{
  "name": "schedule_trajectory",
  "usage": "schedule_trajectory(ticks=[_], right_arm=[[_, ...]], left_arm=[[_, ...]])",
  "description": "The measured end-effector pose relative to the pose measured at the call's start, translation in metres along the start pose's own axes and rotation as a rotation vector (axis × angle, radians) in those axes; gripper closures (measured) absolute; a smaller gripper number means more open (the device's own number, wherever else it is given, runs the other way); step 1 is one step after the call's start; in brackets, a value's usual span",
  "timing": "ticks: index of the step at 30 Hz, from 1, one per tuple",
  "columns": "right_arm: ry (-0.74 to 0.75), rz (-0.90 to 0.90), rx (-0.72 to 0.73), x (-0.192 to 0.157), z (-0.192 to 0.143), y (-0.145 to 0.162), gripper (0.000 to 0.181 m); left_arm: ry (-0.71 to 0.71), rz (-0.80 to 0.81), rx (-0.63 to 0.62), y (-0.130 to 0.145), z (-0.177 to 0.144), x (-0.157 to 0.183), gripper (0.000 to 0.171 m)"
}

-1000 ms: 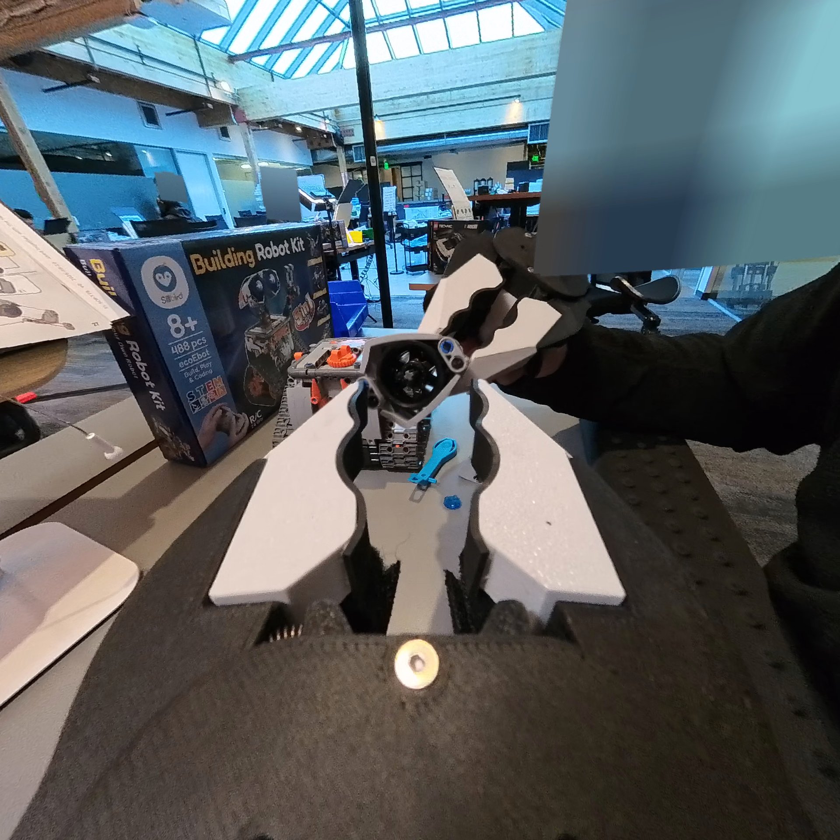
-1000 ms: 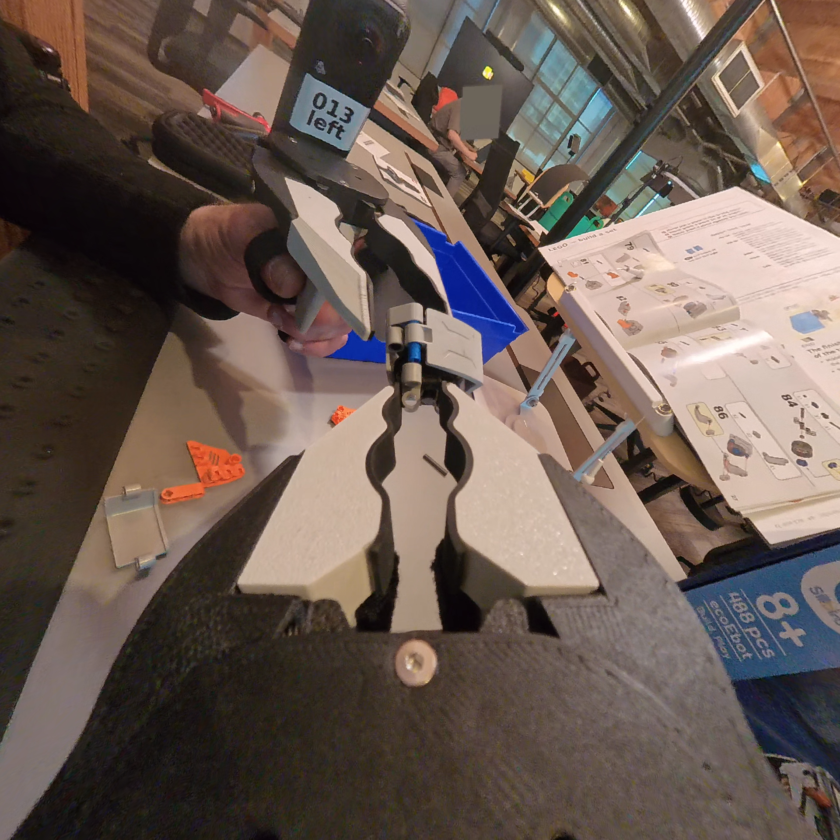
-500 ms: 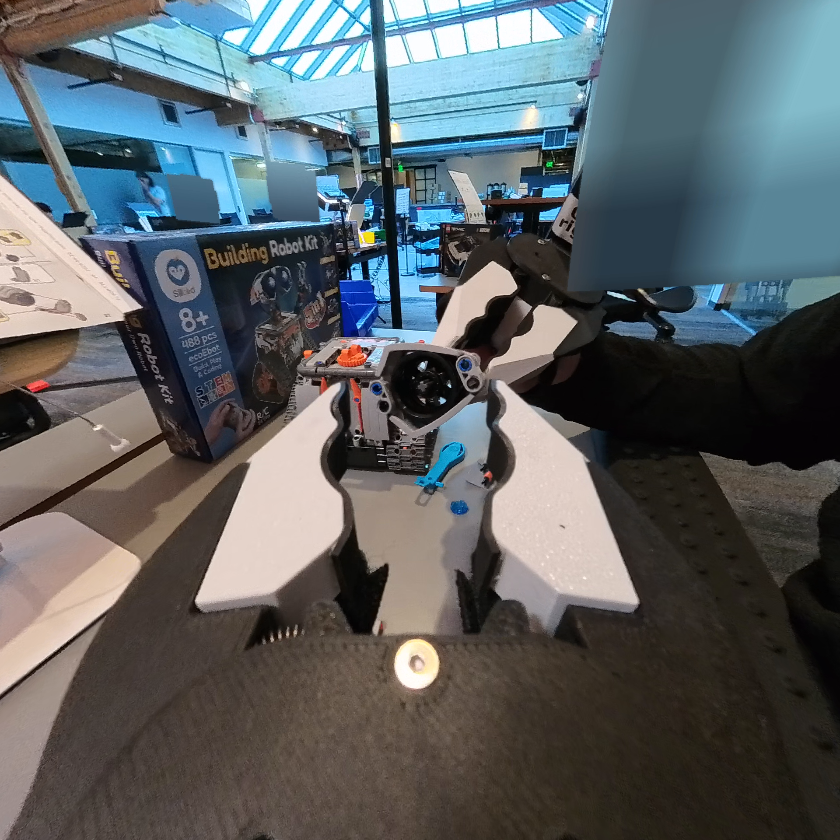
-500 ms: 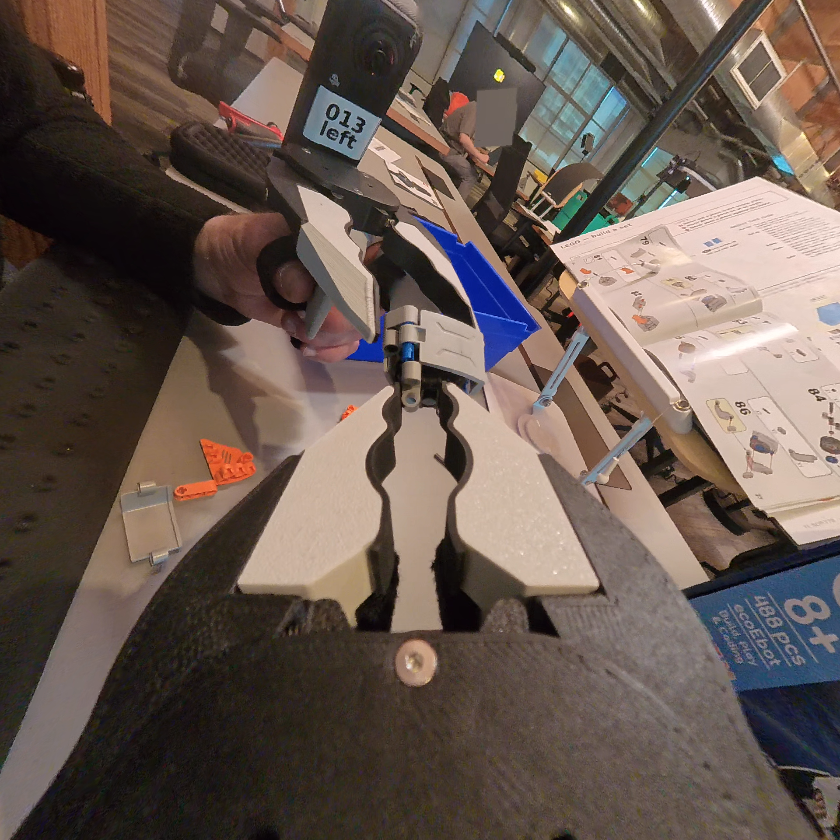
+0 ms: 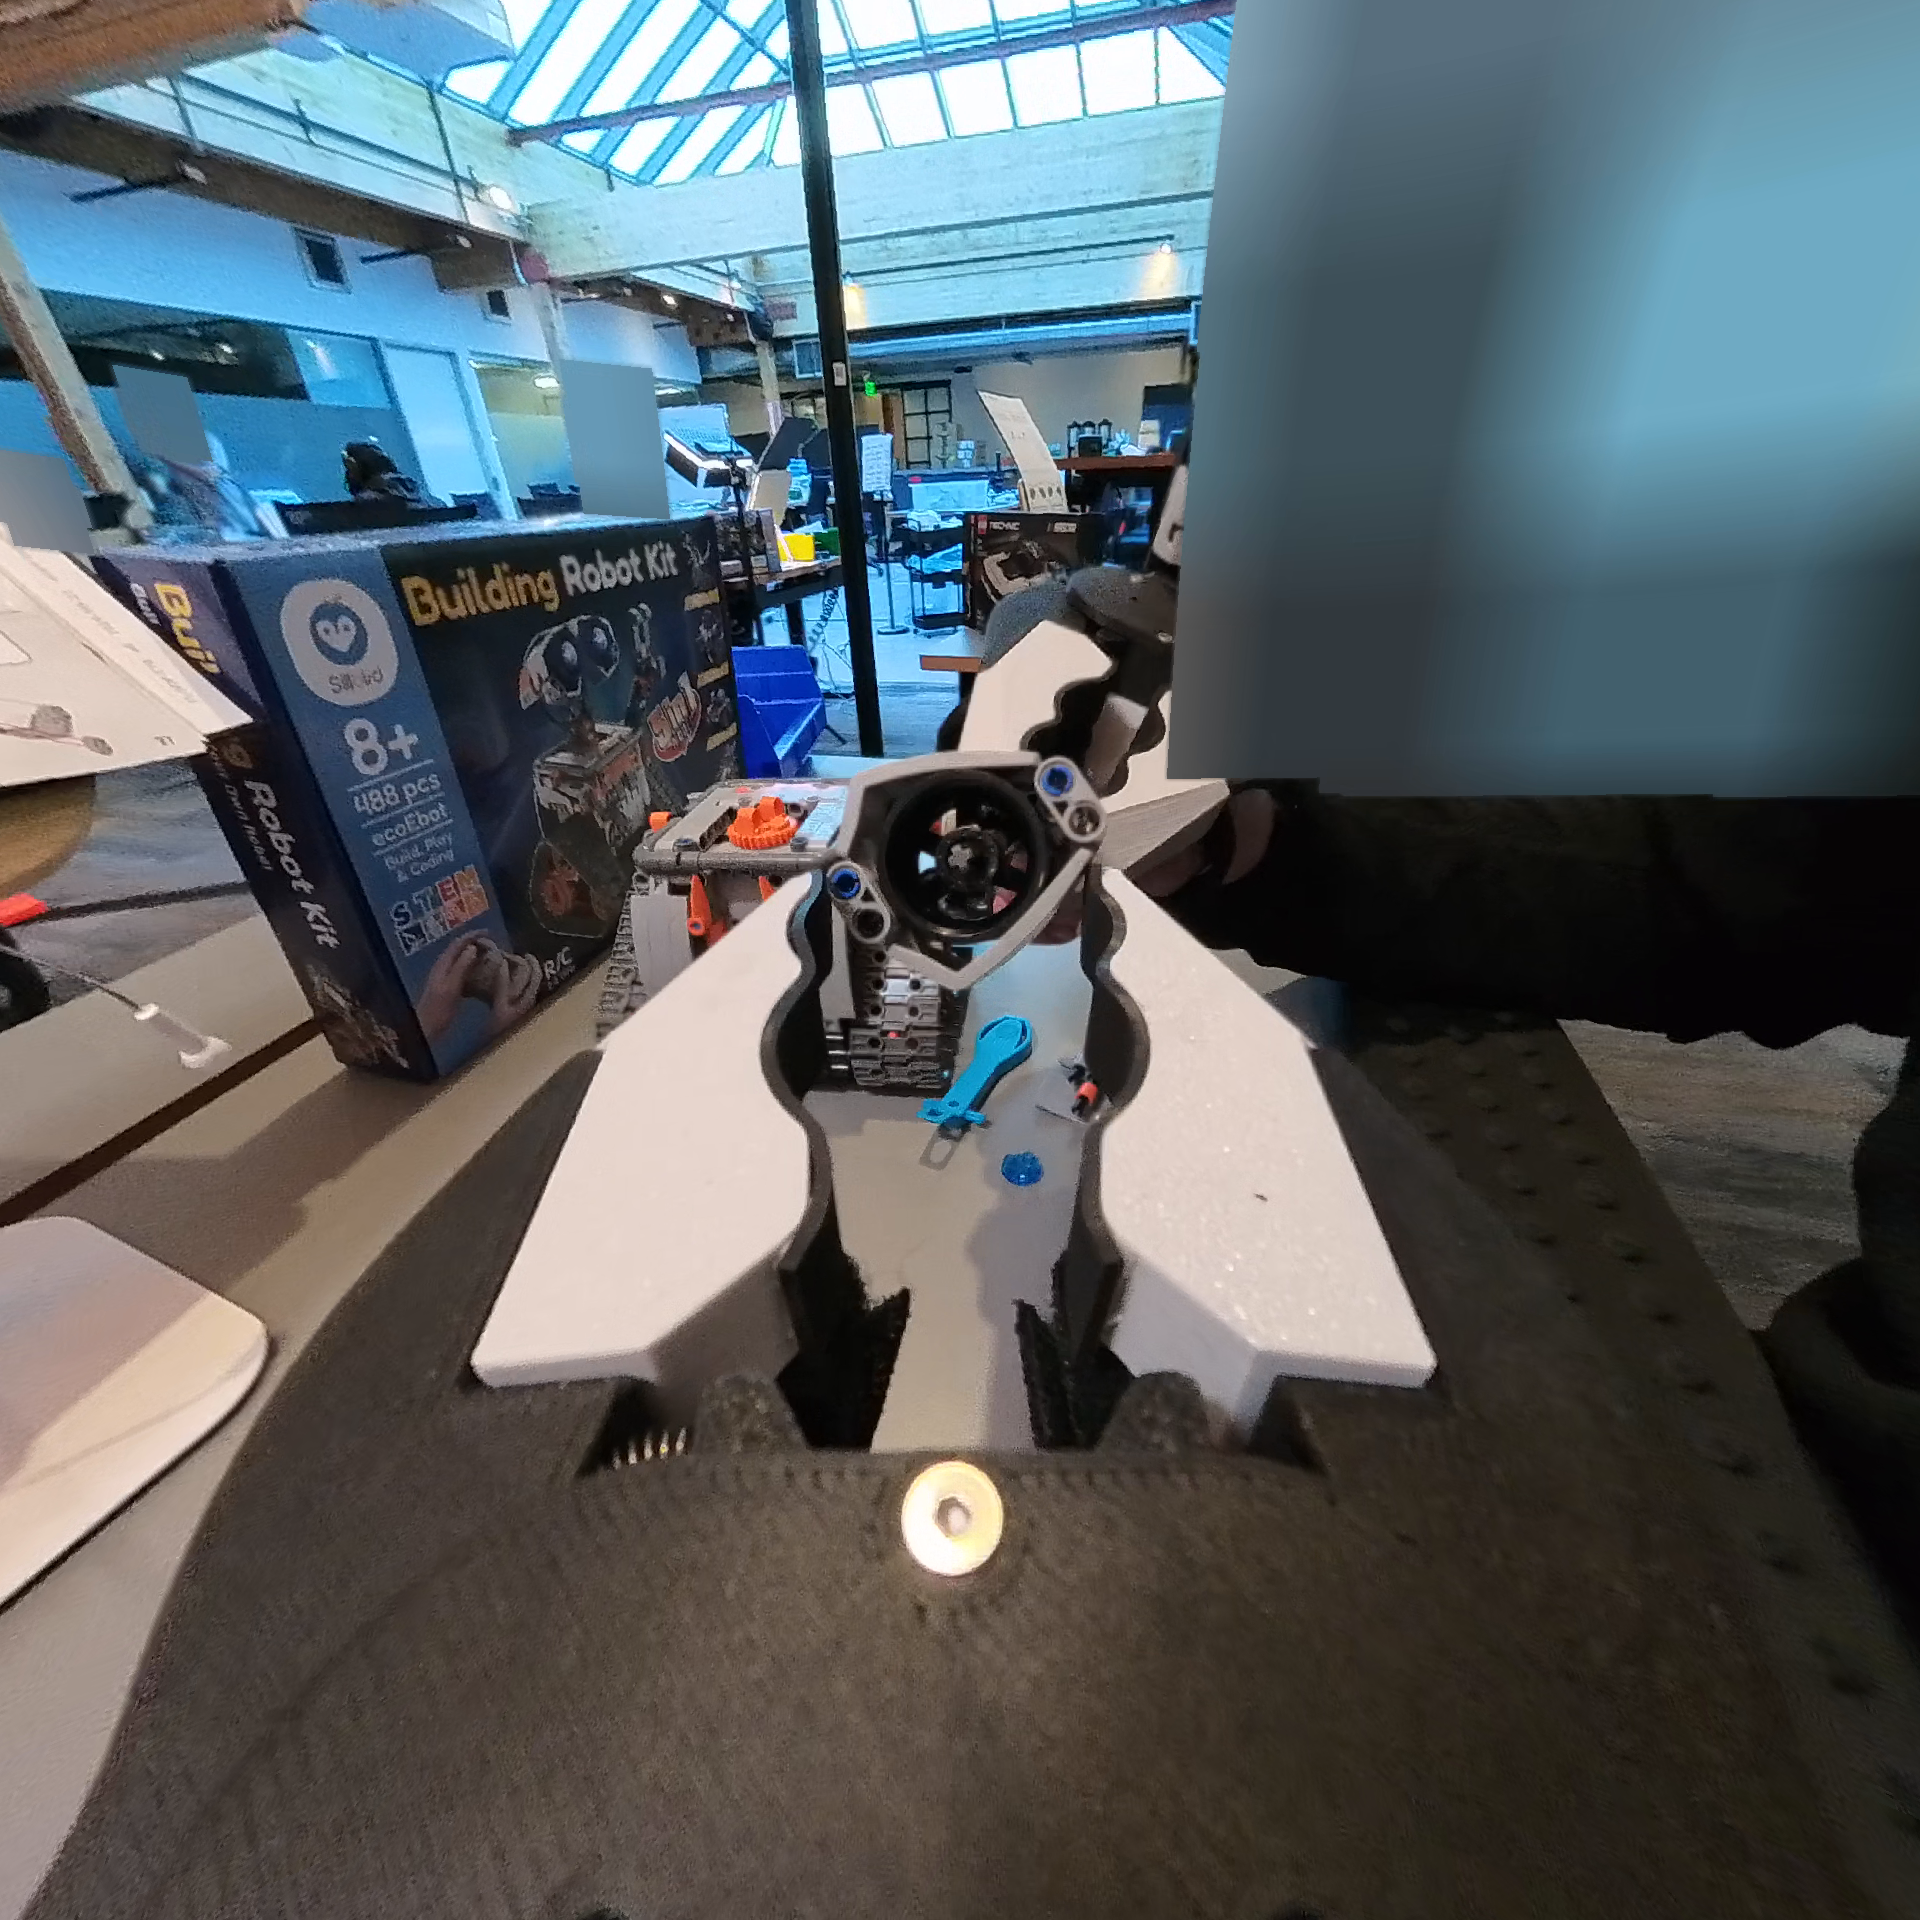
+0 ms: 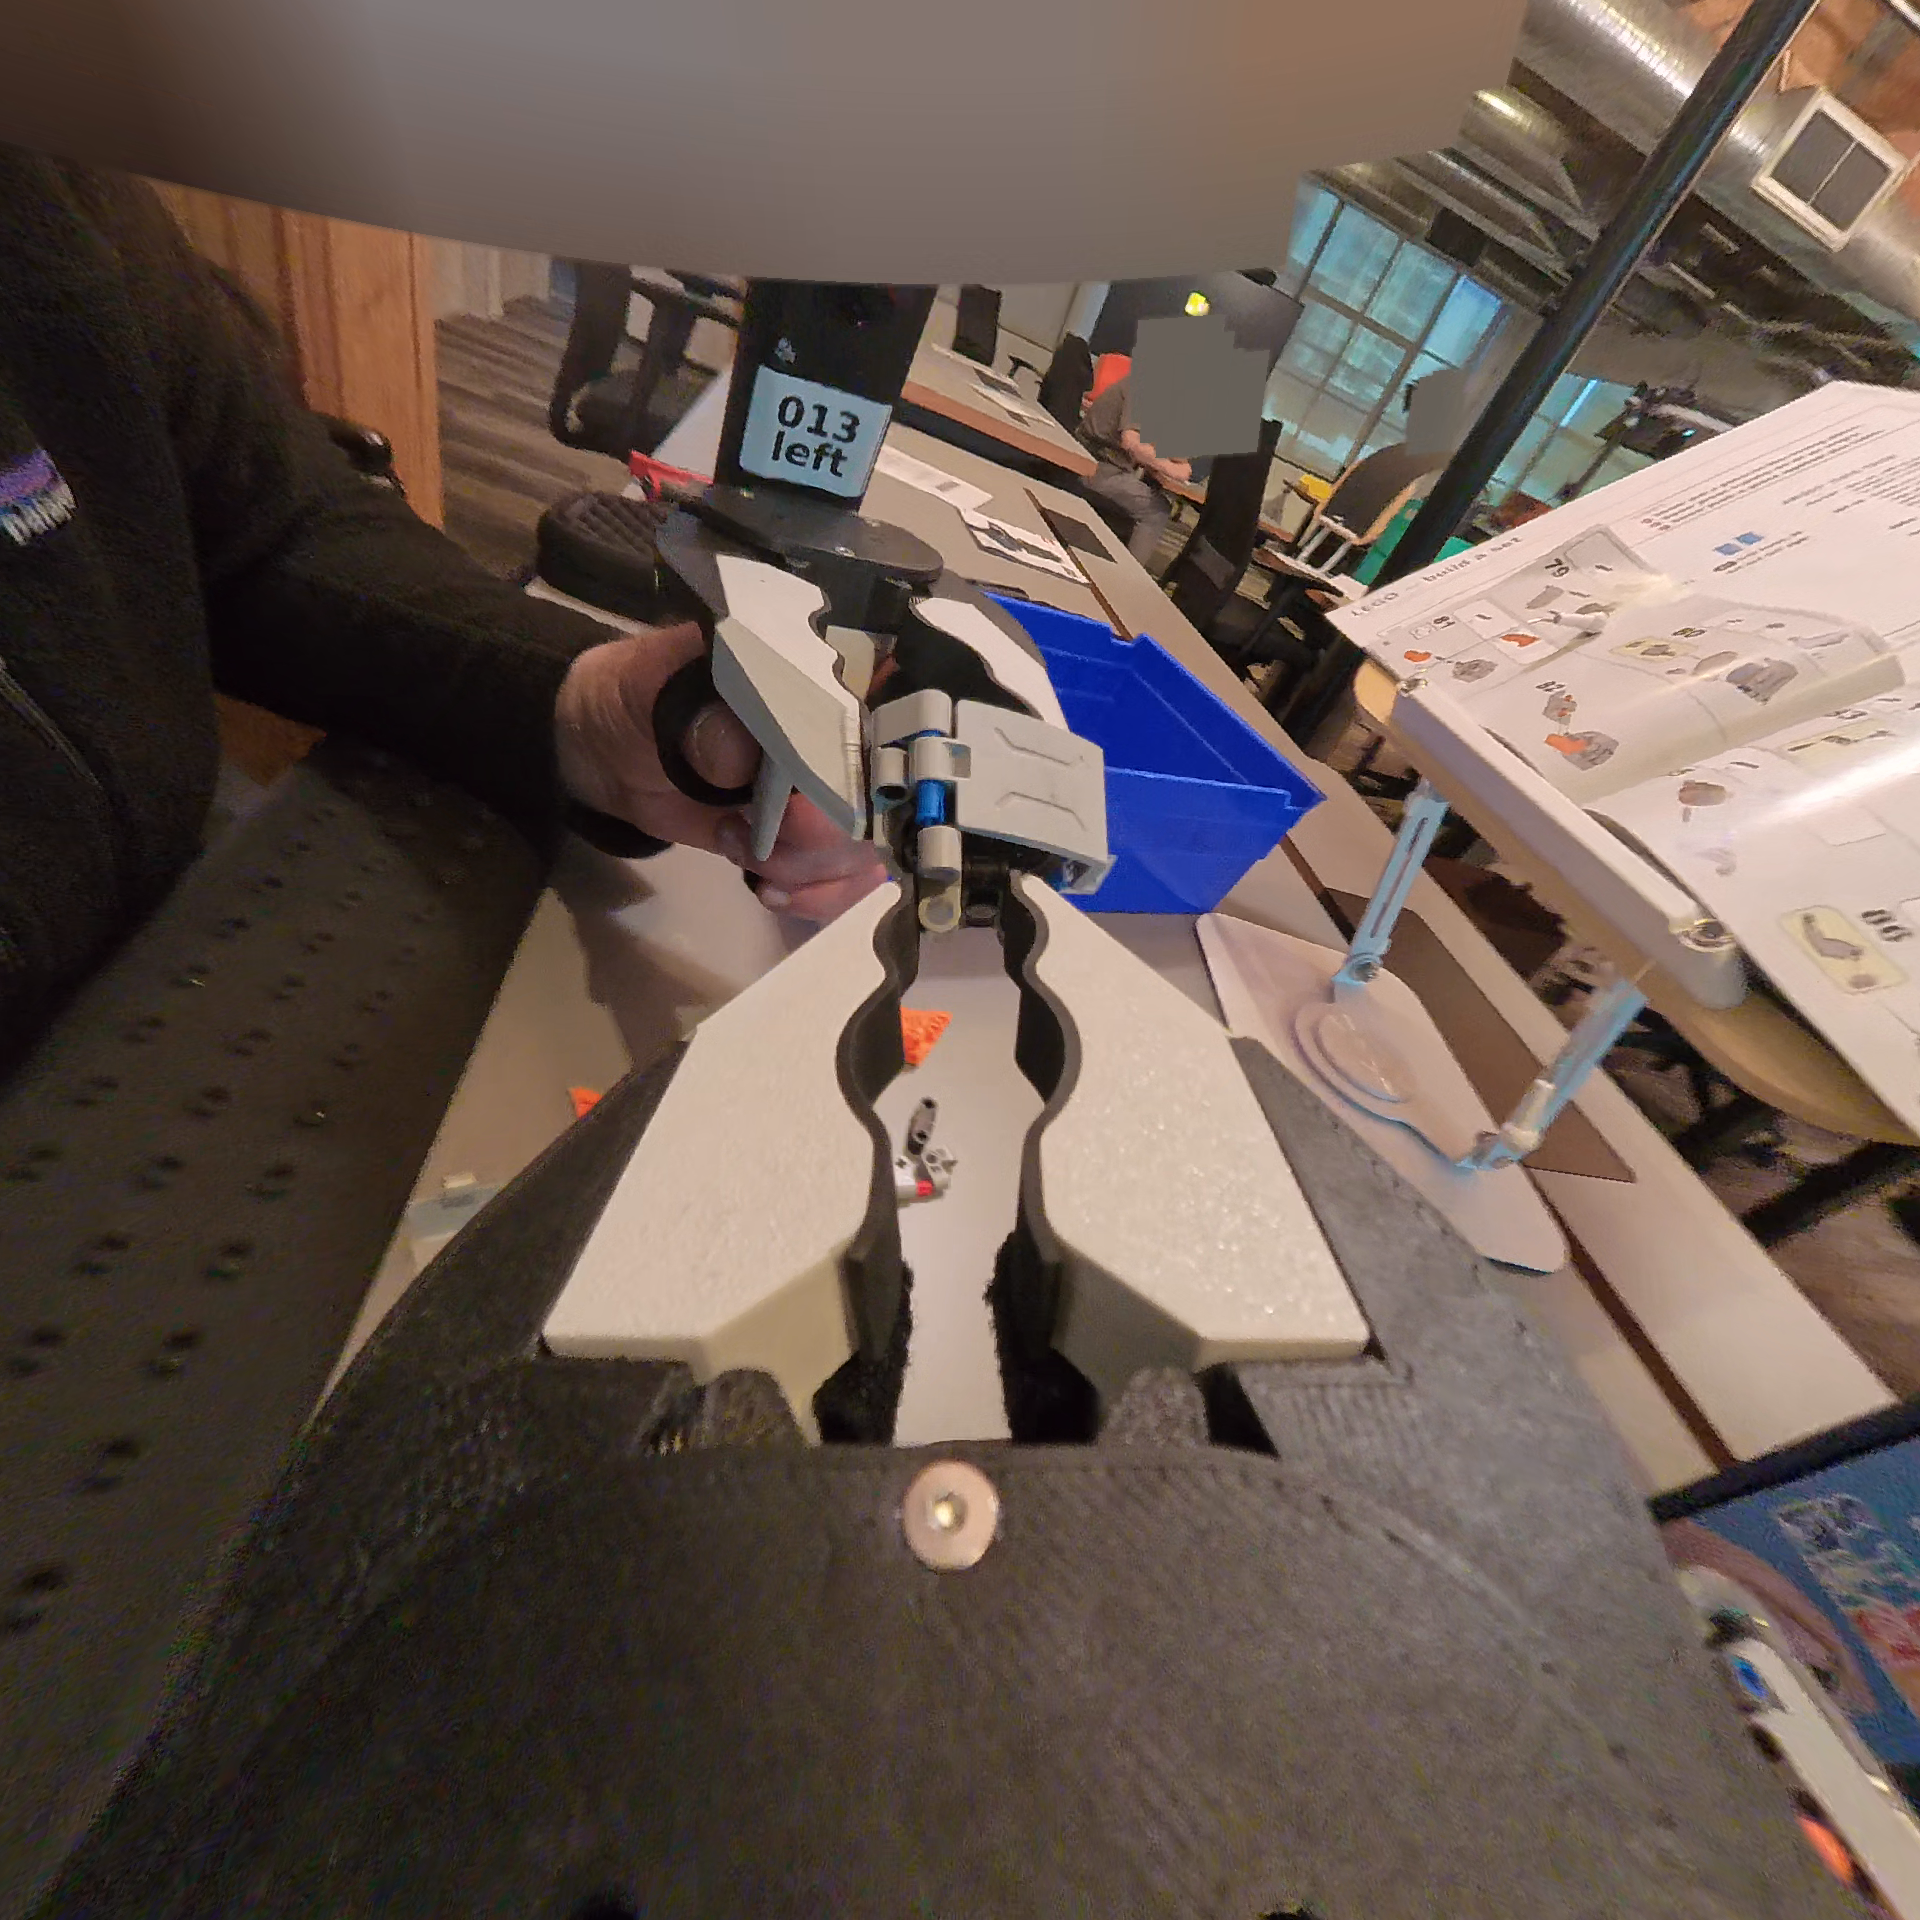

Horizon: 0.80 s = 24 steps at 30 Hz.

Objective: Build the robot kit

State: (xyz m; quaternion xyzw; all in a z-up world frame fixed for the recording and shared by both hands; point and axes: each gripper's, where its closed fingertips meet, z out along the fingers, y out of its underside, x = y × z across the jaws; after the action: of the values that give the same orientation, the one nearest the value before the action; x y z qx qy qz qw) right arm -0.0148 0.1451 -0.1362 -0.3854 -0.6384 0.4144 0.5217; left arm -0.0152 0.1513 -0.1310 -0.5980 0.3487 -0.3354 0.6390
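- clamped at the tips of the left tool (image 5: 956, 904), fingers spread about half way: the grey brick assembly (image 5: 966, 862), gripped across its frame sides.
- pinched from the far side by the right tool (image 6: 956, 906), nearly closed on the pale pin end under the hinged panel.
- held in the air between both tools, above the worktop (image 5: 208, 1143) and just in front of a tracked model (image 5: 727, 862).
- probably light and stiff, yet only snap-fitted, so liable to pop apart under a squeeze; best taken by the solid frame, not the hinged panel or the black wheel.
- lying below: a blue lever piece (image 5: 977, 1070) and orange pieces (image 6: 925, 1029); farther out, a kit box (image 5: 468, 769), a blue bin (image 6: 1153, 748) and an open instruction booklet (image 6: 1662, 675).
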Motion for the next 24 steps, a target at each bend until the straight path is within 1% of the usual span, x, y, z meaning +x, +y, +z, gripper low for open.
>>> schedule_trajectory(ticks=[3, 5, 8, 10, 14, 16, 18, 20, 21, 24], right_arm=[[-0.055, 0.092, 0.057, -0.002, -0.002, -0.004, 0.168], [-0.075, 0.12, 0.073, -0.003, -0.002, -0.006, 0.168], [-0.041, 0.069, 0.046, -0.001, -0.002, -0.006, 0.168], [0.017, 0.001, 0.015, 0.002, -0.001, -0.009, 0.168], [0.134, -0.104, -0.029, 0.006, 0.004, -0.021, 0.168], [0.201, -0.199, -0.075, 0.008, 0.006, -0.021, 0.167], [0.296, -0.343, -0.153, 0.012, 0.007, -0.02, 0.167], [0.39, -0.504, -0.225, 0.014, 0.006, -0.022, 0.167], [0.414, -0.553, -0.241, 0.013, 0.006, -0.025, 0.167], [0.437, -0.603, -0.256, 0.013, 0.002, -0.028, 0.168]], left_arm=[[0.002, 0.029, 0.0, -0.003, 0.0, 0.003, 0.127], [0.002, 0.045, 0.001, -0.004, 0.0, 0.004, 0.127], [0.015, 0.018, 0.002, -0.003, -0.002, 0.003, 0.129], [0.056, -0.089, 0.04, -0.006, -0.003, 0.001, 0.132], [0.216, -0.426, 0.169, -0.015, -0.006, -0.003, 0.132], [0.288, -0.56, 0.214, -0.016, -0.007, -0.006, 0.133], [0.346, -0.691, 0.25, -0.017, -0.006, -0.008, 0.133], [0.38, -0.719, 0.281, -0.023, -0.007, -0.008, 0.133], [0.398, -0.739, 0.293, -0.027, -0.008, -0.008, 0.133], [0.411, -0.738, 0.282, -0.027, -0.005, -0.004, 0.134]])
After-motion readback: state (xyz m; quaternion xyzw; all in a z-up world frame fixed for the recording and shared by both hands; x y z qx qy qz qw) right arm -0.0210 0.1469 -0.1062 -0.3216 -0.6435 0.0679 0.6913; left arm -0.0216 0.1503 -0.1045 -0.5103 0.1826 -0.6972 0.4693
